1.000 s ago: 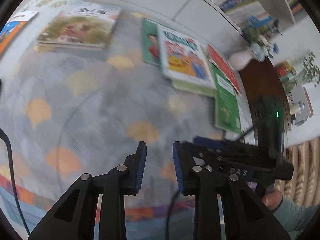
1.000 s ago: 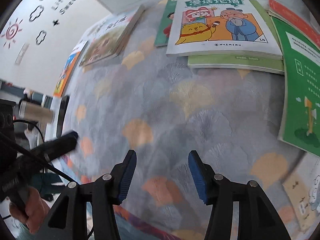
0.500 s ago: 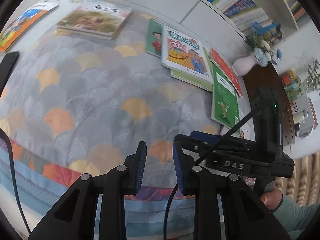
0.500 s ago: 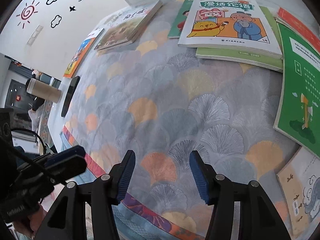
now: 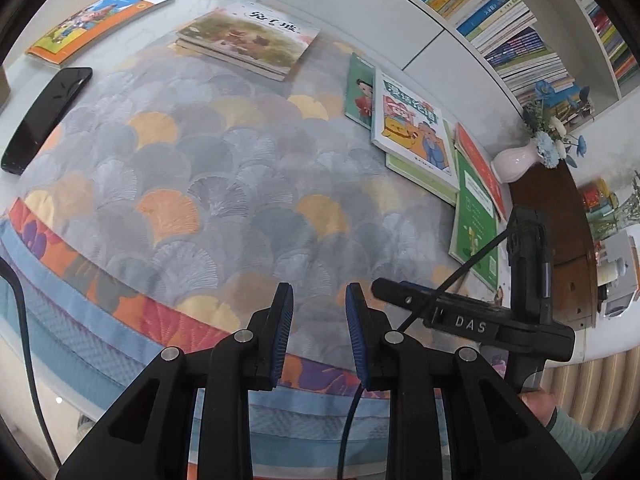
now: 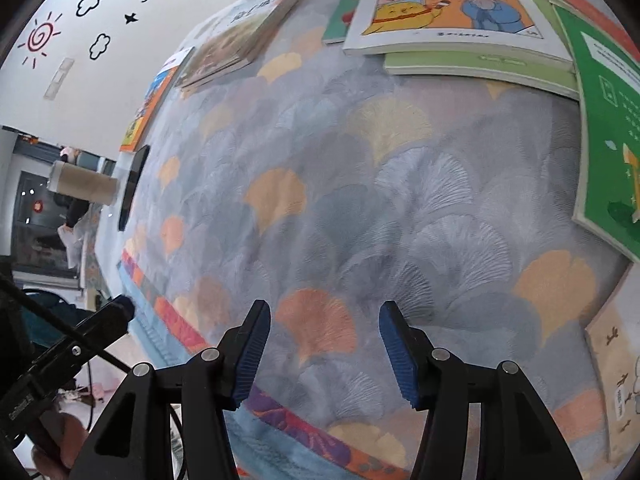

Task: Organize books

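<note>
Books lie around a table with a fan-patterned cloth (image 5: pixel 224 184). A white cartoon-cover book (image 5: pixel 412 128) (image 6: pixel 448 4) rests on a pale green one, with a teal book (image 5: pixel 360 92) to its left and a dark green book (image 5: pixel 476 216) (image 6: pixel 612 128) and a red book (image 5: pixel 480 168) to its right. A brown picture-book stack (image 5: pixel 248 40) and an orange book (image 5: pixel 96 20) lie at the far left. My left gripper (image 5: pixel 318 300) hovers over the cloth's front border, its jaws a narrow gap apart and empty. My right gripper (image 6: pixel 325 320) stands open and empty over bare cloth.
A black phone (image 5: pixel 44 116) lies at the left edge, near a beige tumbler (image 6: pixel 84 184). A beige book (image 6: pixel 616 380) sits at the near right. A white vase with blue flowers (image 5: pixel 516 160) stands on a dark wooden surface, and full bookshelves (image 5: pixel 520 20) rise behind.
The left gripper has drawn back toward the table's front edge and rolled, so the striped border, phone and orange book came into view. The right gripper shifted slightly; both jaws look unchanged.
</note>
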Motion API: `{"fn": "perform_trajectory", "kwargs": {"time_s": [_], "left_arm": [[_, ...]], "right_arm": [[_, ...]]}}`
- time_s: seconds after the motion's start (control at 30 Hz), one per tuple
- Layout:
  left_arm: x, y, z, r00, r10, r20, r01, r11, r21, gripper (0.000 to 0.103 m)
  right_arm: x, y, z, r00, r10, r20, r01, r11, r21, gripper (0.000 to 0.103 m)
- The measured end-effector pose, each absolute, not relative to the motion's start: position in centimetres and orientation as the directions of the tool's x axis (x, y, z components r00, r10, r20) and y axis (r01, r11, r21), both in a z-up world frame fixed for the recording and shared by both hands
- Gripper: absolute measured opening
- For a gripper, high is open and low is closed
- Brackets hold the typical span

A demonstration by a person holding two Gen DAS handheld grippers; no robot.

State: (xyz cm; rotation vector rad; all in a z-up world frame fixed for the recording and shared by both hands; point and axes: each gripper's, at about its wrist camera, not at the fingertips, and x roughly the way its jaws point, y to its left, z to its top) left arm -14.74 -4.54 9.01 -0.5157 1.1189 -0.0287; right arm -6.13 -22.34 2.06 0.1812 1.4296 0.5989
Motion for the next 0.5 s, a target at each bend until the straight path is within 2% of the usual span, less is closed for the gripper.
{"fn": "perform_trajectory", "kwargs": {"time_s": [0.17,0.5], "left_arm": [[-14.8,-4.7,9.3,0.45,-0.219,-0.866,-0.226,0.91,-0.348,0.024],[-14.8,-3.7,8.7,0.447,-0.237,-0.863,-0.214,0.908,-0.36,0.024]], "right_arm": [[-5.2,-23.3,1.8,0.087,0.466,-0.881,-0.203,0.874,0.442,0.055],[-3.3,-21.2,3.6,0.315,0.157,-0.936,-0.252,0.965,0.077,0.055]]}}
